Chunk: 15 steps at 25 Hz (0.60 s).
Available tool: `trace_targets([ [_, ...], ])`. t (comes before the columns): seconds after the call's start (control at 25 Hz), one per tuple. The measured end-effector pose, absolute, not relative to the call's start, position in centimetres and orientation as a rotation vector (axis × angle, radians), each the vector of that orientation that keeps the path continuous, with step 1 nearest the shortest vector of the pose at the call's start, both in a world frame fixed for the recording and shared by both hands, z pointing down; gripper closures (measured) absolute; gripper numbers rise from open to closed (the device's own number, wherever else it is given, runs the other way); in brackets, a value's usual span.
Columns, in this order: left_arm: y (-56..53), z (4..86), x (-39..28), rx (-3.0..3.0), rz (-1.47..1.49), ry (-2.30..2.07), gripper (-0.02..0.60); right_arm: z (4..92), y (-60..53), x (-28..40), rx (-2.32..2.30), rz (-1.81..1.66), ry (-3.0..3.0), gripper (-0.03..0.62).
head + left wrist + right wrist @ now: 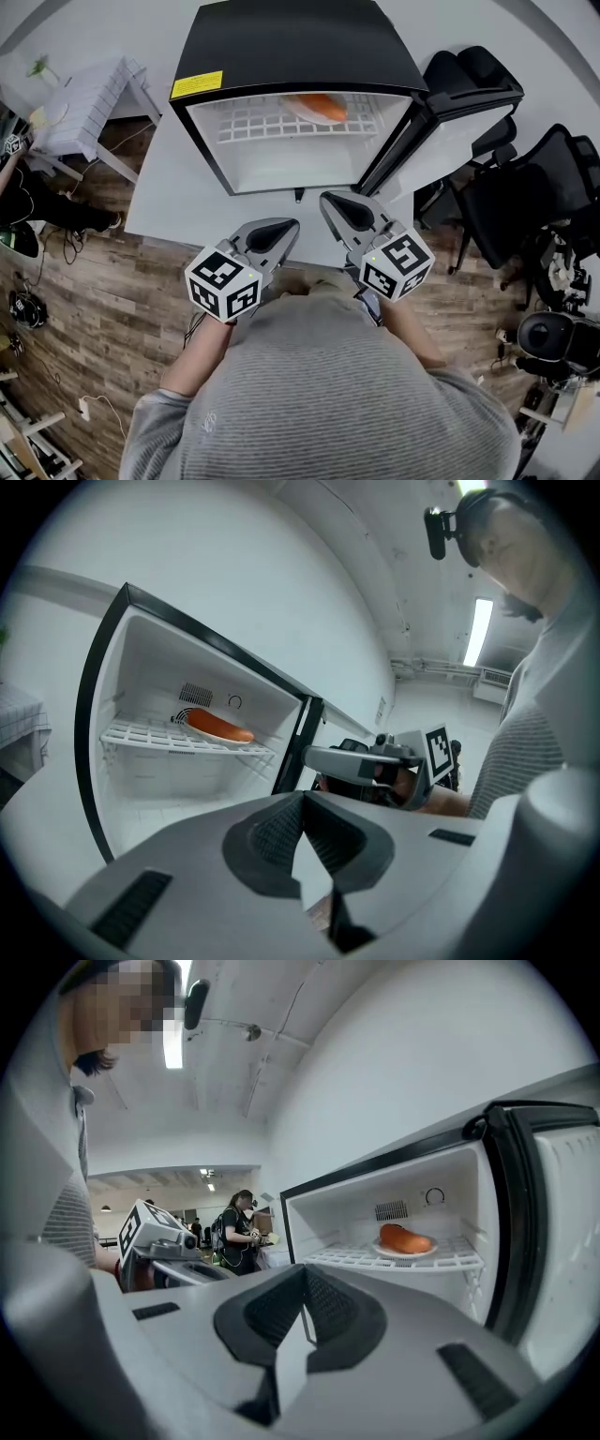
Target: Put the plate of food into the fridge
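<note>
You are standing in what is looking like an open-plan office or lab workspace. A small fridge (pixel 291 56) is sitting on a plain white desk (pixel 169 206), black swivel office chairs (pixel 525 187) are crowding the right side, and loose cables (pixel 67 248) are trailing across the wood-pattern floor (pixel 112 309). Overhead, a strip light (pixel 478 630) is glowing on a bare white ceiling (pixel 244 1082), and a person (pixel 234 1227) is standing in the wide, lit hall behind you.

I can read no text anywhere from here. The yellow label (pixel 197 85) on the fridge (pixel 291 42), at about eleven o'clock, carries print too small to make out.
</note>
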State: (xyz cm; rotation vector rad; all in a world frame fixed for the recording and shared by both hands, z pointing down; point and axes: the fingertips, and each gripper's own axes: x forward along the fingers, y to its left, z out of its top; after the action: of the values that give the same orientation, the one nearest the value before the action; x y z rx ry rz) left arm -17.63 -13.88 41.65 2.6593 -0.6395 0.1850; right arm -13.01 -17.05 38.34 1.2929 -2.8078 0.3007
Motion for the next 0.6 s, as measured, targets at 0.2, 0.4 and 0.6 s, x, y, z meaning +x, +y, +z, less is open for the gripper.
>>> trace_targets([
  [0.2,-13.5,41.2,-17.8,2.668,0.154,-0.638,0.571,38.0,-14.9,-13.0,1.287,0.264,-2.824,0.582],
  [0.4,-12.6,41.9,-17.5,2.688,0.196,-0.636,0.571,37.9,-13.5,-12.8,1.286,0.261,-2.848,0.582],
  [0.6,-11.5,41.8,-16.8,2.698,0.197,-0.603,0.571,37.2,-11.9,-12.8,1.281,0.247,-2.863,0.582],
])
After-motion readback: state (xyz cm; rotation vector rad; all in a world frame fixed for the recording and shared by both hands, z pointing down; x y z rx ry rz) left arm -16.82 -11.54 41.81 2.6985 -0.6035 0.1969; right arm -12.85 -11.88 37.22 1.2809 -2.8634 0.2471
